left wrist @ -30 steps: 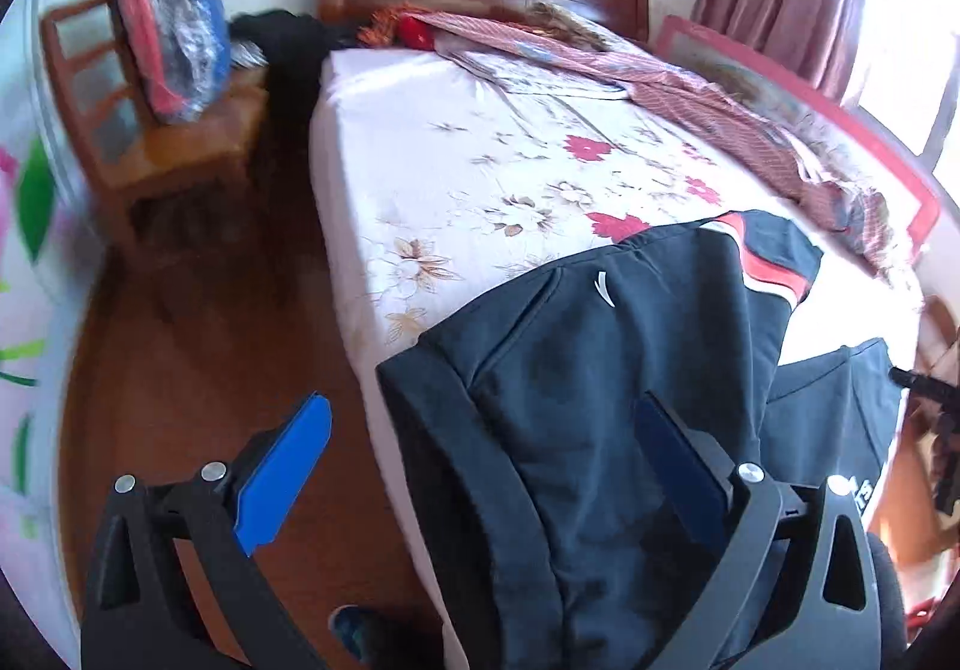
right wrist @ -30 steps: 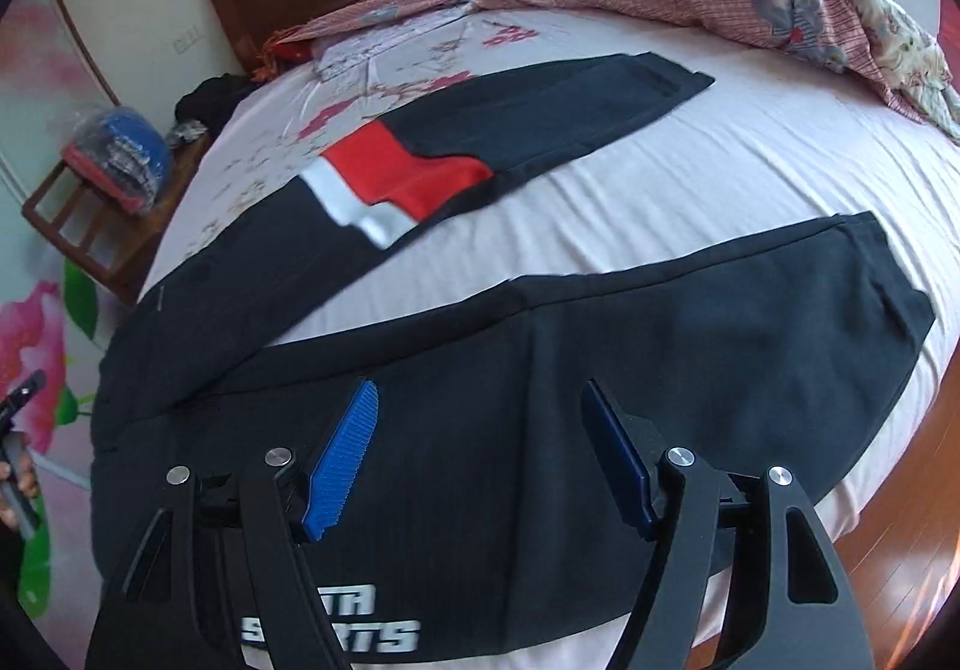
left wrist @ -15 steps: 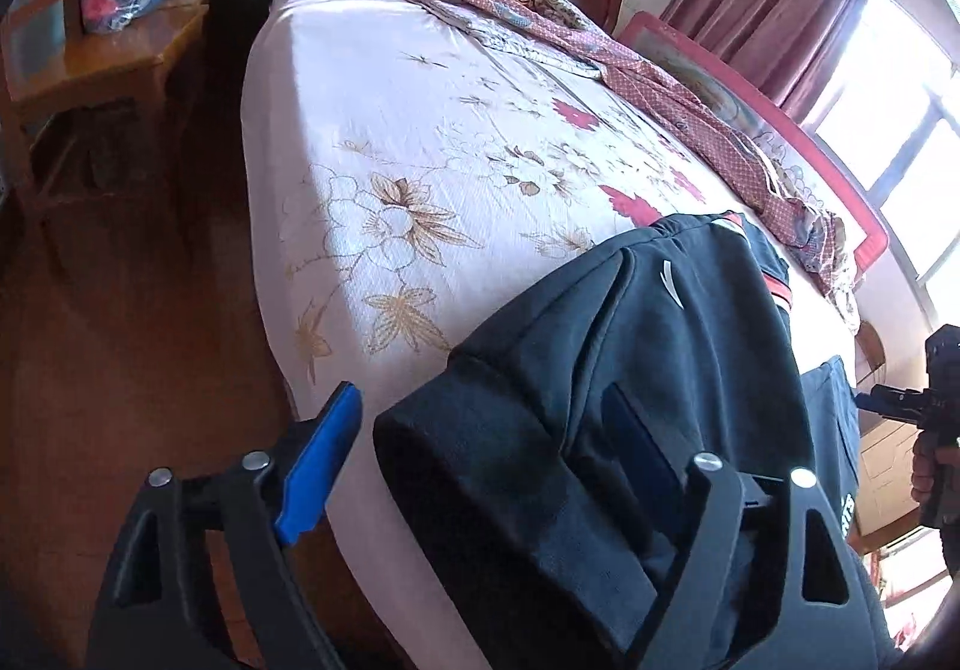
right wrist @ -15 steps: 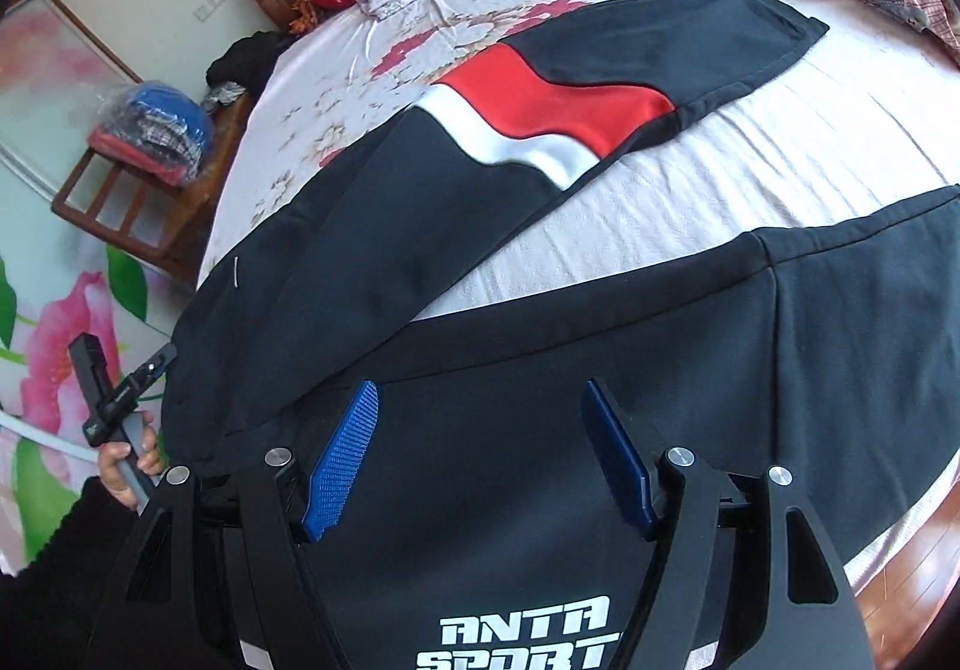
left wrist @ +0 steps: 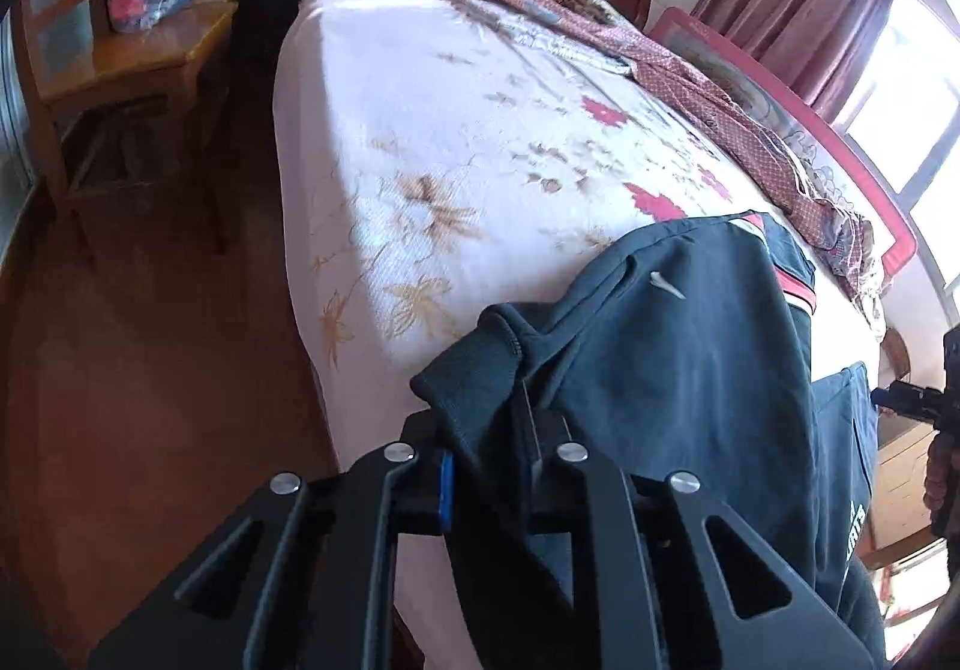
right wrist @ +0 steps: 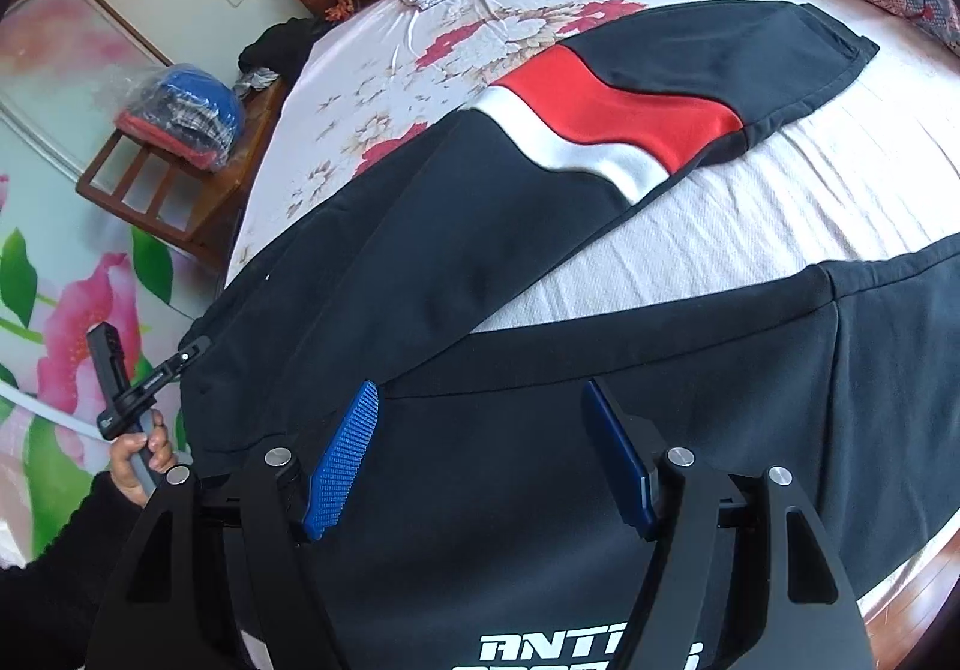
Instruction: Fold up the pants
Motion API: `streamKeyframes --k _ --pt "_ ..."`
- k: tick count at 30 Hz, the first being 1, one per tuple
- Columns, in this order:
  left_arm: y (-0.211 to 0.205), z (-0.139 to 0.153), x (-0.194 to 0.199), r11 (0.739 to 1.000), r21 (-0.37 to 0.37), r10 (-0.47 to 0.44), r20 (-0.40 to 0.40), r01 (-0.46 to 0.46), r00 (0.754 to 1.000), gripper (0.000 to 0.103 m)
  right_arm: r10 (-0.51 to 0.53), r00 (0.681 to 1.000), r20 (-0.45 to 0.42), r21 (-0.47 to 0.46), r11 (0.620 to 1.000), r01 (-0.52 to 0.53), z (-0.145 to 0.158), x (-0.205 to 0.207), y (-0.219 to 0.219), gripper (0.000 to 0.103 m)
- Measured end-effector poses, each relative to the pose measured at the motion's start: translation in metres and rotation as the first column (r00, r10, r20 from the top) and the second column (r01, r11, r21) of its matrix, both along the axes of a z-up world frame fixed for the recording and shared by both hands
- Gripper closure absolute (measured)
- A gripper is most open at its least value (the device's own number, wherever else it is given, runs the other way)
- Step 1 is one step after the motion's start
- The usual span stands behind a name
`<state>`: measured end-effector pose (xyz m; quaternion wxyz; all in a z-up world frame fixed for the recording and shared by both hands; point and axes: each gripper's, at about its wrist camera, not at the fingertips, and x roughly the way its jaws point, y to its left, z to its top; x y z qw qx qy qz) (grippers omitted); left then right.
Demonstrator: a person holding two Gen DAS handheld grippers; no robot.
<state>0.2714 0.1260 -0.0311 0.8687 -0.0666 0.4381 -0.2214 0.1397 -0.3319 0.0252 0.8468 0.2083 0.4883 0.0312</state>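
pants (right wrist: 456, 262): were spread flat on the bed (right wrist: 750, 226), waistband at the near edge, legs still splayed apart
left gripper (left wrist: 489, 430): had just clamped down on the waistband corner
right gripper (right wrist: 480, 454): jaws wide, nothing held, hovering over the near leg
progress: barely started imo, no fold made yet

The left tool (left wrist: 486, 466) has just closed — its jaws now pinch the pants' (left wrist: 678, 370) waistband corner.
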Motion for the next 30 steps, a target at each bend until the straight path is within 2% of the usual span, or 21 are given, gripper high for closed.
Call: streamKeyframes --k 4,7,10,13,15,16,18,20,21,22,23,24,27,30 --pt "-0.018 0.053 -0.038 0.998 0.039 0.037 0.176 -0.045 0.984 0.093 -0.02 0.999 -0.04 -0.011 1.0 0.02 0.011 0.032 -0.019 0.033" --pt "-0.027 0.081 -0.068 0.999 0.031 0.027 0.27 -0.037 0.962 0.093 -0.106 0.99 -0.09 0.077 0.991 0.113 0.016 0.082 -0.049 0.033" --pt "-0.026 0.098 -0.086 1.0 -0.021 0.026 0.297 -0.02 0.955 0.093 -0.206 0.969 -0.134 0.113 0.969 0.222 0.014 0.144 -0.079 0.033" --pt "-0.023 0.107 -0.1 0.997 -0.076 0.033 0.302 -0.01 0.953 0.093 -0.328 0.926 -0.186 0.106 0.93 0.351 0.003 0.195 -0.105 0.033" --pt "-0.022 0.109 -0.108 0.996 -0.094 0.023 0.309 0.007 0.951 0.093 -0.413 0.888 -0.201 0.079 0.897 0.435 -0.003 0.215 -0.118 0.033" --pt "-0.022 0.11 -0.111 0.996 -0.091 0.019 0.312 0.01 0.95 0.093 -0.419 0.88 -0.222 0.079 0.892 0.445 -0.009 0.226 -0.122 0.033" --pt "-0.023 0.109 -0.115 0.995 -0.093 0.012 0.312 0.018 0.95 0.093 -0.489 0.845 -0.215 0.084 0.853 0.515 -0.014 0.234 -0.133 0.033" --pt "-0.024 0.106 -0.117 0.996 -0.083 0.002 0.308 0.025 0.951 0.093 -0.493 0.841 -0.222 0.091 0.849 0.521 -0.021 0.244 -0.138 0.033" --pt "-0.023 0.105 -0.117 0.996 -0.081 0.002 0.306 0.024 0.952 0.093 -0.504 0.83 -0.237 0.085 0.841 0.535 -0.025 0.246 -0.14 0.036" --pt "-0.023 0.104 -0.118 0.996 -0.082 0.0 0.303 0.026 0.953 0.093 -0.488 0.836 -0.251 0.103 0.845 0.524 -0.031 0.249 -0.141 0.058" --pt "-0.022 0.104 -0.117 0.996 -0.08 0.0 0.302 0.026 0.953 0.093 -0.475 0.839 -0.267 0.079 0.857 0.51 -0.035 0.252 -0.14 0.074" --pt "-0.022 0.104 -0.116 0.997 -0.074 0.008 0.301 0.015 0.954 0.093 -0.481 0.837 -0.262 0.071 0.855 0.513 -0.037 0.252 -0.141 0.095" --pt "-0.02 0.103 -0.113 0.998 -0.048 0.06 0.312 -0.047 0.948 0.093 -0.458 0.87 -0.183 0.134 0.865 0.484 -0.024 0.245 -0.142 0.096" --pt "-0.014 0.101 -0.107 0.99 -0.036 0.141 0.319 -0.137 0.937 0.092 -0.456 0.887 -0.074 0.283 0.843 0.457 0.004 0.214 -0.151 0.096"
